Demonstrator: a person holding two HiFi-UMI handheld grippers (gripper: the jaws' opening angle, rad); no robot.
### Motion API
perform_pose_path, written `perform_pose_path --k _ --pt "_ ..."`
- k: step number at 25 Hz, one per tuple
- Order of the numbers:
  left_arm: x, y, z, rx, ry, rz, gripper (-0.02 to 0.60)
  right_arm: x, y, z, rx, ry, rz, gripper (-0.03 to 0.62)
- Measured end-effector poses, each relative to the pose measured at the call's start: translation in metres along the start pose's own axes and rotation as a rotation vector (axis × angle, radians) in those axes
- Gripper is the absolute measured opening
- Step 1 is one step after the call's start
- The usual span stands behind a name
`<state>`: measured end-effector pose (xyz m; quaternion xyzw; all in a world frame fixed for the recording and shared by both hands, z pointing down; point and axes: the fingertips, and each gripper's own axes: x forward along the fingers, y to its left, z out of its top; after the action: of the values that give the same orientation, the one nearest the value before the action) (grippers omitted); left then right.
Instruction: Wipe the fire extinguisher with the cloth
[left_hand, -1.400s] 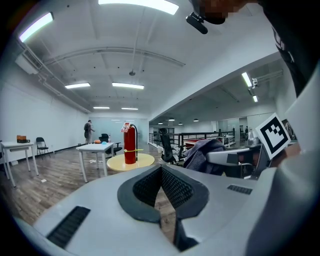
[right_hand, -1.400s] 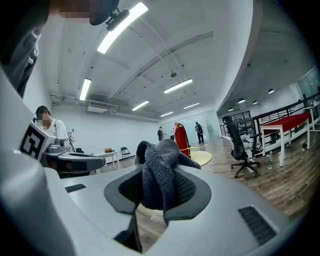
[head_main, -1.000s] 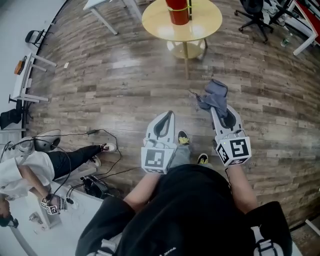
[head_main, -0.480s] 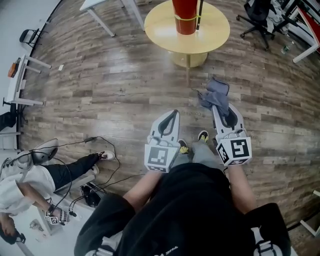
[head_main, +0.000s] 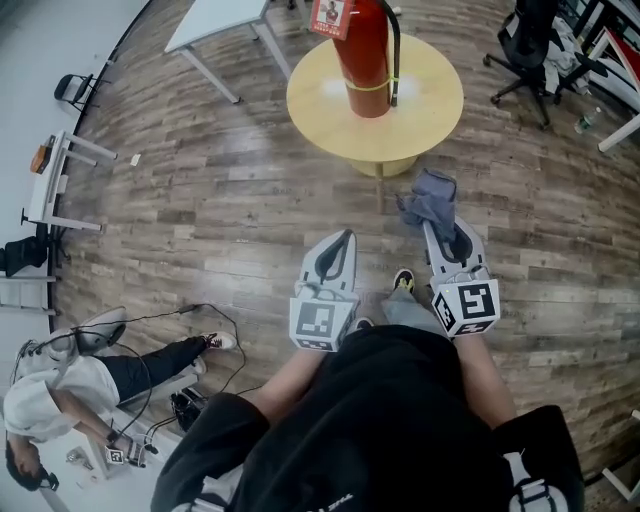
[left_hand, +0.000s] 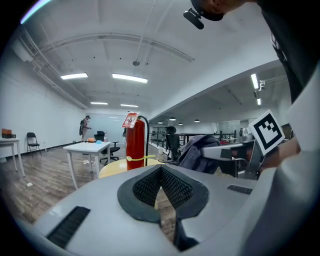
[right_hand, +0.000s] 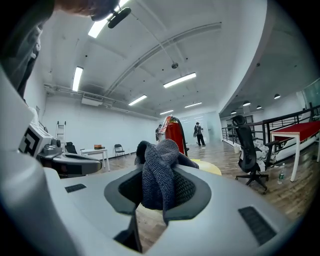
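Note:
A red fire extinguisher (head_main: 362, 50) with a black hose stands upright on a round yellow table (head_main: 320, 105) ahead of me. It also shows in the left gripper view as the fire extinguisher (left_hand: 135, 147) and, partly hidden, in the right gripper view as the fire extinguisher (right_hand: 175, 136). My right gripper (head_main: 432, 215) is shut on a grey cloth (head_main: 428, 197), which bunches up between the jaws as the cloth (right_hand: 159, 172). My left gripper (head_main: 343, 238) is shut and holds nothing. Both grippers hang above the wood floor, short of the table.
A white table (head_main: 215, 20) stands at the far left and a black office chair (head_main: 530, 40) at the far right. A person (head_main: 70, 385) sits on the floor at lower left among cables. White desk frames (head_main: 50, 170) line the left wall.
The table and extinguisher have come closer and lower in the head view as I walked toward them. Both grippers keep their pose, the cloth still held in the right one.

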<state>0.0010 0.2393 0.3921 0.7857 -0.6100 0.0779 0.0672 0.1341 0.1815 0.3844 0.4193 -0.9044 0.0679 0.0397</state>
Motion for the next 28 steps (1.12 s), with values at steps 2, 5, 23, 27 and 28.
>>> perform_pose_path --k 2,5,23,27,28 --pt "0.027 0.004 0.010 0.005 -0.004 0.017 0.015 0.017 -0.022 0.006 0.014 -0.014 0.003 0.107" --pt "0.061 0.007 0.026 0.033 -0.005 0.033 0.015 0.034 -0.048 0.015 0.041 -0.031 0.022 0.107" --pt "0.202 0.097 0.059 0.057 -0.032 0.030 0.015 0.190 -0.096 0.030 0.012 -0.021 0.053 0.106" --pt "0.234 0.135 0.071 0.052 -0.053 0.004 0.015 0.253 -0.093 0.055 0.009 -0.046 0.071 0.107" --pt "0.242 0.145 0.073 0.054 -0.056 -0.003 0.015 0.269 -0.092 0.062 0.007 -0.056 0.073 0.107"
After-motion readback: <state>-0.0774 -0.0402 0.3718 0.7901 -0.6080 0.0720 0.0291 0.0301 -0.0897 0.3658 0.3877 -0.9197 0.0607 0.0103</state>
